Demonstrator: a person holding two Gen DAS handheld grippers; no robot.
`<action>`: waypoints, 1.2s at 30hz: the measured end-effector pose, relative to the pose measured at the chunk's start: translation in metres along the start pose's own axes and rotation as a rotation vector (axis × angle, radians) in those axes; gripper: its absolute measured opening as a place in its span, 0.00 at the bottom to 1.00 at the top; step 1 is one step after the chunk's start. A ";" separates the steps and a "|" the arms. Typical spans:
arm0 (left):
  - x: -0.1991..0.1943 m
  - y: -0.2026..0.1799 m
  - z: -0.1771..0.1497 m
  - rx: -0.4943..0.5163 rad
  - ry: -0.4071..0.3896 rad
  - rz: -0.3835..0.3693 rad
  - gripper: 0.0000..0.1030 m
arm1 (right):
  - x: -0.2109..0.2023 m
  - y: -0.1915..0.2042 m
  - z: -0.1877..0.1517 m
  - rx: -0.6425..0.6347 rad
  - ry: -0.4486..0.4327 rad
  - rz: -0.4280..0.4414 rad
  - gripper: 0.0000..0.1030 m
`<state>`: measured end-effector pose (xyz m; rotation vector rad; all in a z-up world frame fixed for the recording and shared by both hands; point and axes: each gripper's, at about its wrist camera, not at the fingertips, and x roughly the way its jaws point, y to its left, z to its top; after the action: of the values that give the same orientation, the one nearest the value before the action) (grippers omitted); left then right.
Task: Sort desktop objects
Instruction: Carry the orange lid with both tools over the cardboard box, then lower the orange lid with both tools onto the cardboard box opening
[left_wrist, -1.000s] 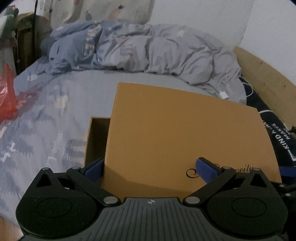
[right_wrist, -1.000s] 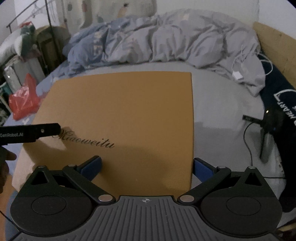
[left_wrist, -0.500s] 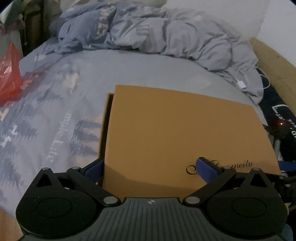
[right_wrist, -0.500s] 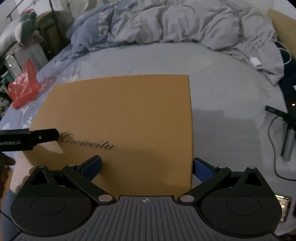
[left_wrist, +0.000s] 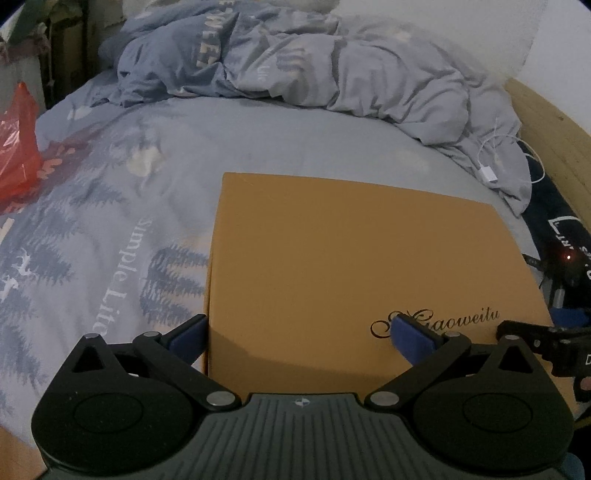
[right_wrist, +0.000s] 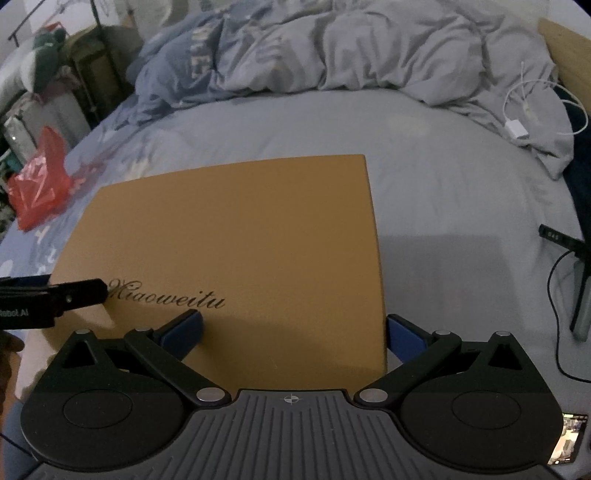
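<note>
- Moved since a second ago: the orange box lid (left_wrist: 354, 273) has come down from its raised, offset pose, and the open box beneath that showed at its left edge is now hidden; the lid looks seated square.
- Location of task item: the lid lies flat on the grey-blue bedsheet (left_wrist: 122, 236), script lettering toward you, crumpled duvet (left_wrist: 332, 70) well beyond it.
- Left gripper (left_wrist: 301, 332): fingers spread wide, straddling the near left corner of the lid, one blue pad (left_wrist: 188, 334) off the left edge, the other over the lettering. You grip nothing with it.
- Right gripper (right_wrist: 293, 328): fingers likewise spread, straddling the near right corner of the lid (right_wrist: 236, 254); its outer pad (right_wrist: 402, 334) sits just past the right edge. Nothing held.
- Step in hand, by my judgement: closing the box, near finished.
- Advice: press down evenly at both near corners, then check the far edge; the soft mattress may let one side sink and leave the lid cocked.
- Advice: draw both grippers straight back, level, so a pad does not catch the rim and lift it.
- Hazards nearby: red plastic bag (right_wrist: 40, 177) far left, white charger cable (right_wrist: 517, 122) far right; both well apart from the lid.
</note>
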<state>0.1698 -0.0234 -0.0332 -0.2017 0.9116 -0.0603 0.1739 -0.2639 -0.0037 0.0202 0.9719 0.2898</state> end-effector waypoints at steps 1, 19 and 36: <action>0.000 -0.001 0.000 0.001 0.000 0.001 1.00 | 0.001 0.001 -0.001 0.003 -0.002 0.001 1.00; 0.004 0.010 0.014 0.003 -0.009 0.045 1.00 | 0.011 0.015 0.004 0.004 -0.004 0.036 1.00; 0.020 0.010 0.010 0.029 0.003 0.029 1.00 | 0.040 0.019 0.008 0.009 0.009 0.017 1.00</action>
<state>0.1895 -0.0152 -0.0442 -0.1613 0.9162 -0.0468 0.1970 -0.2343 -0.0287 0.0354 0.9825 0.3012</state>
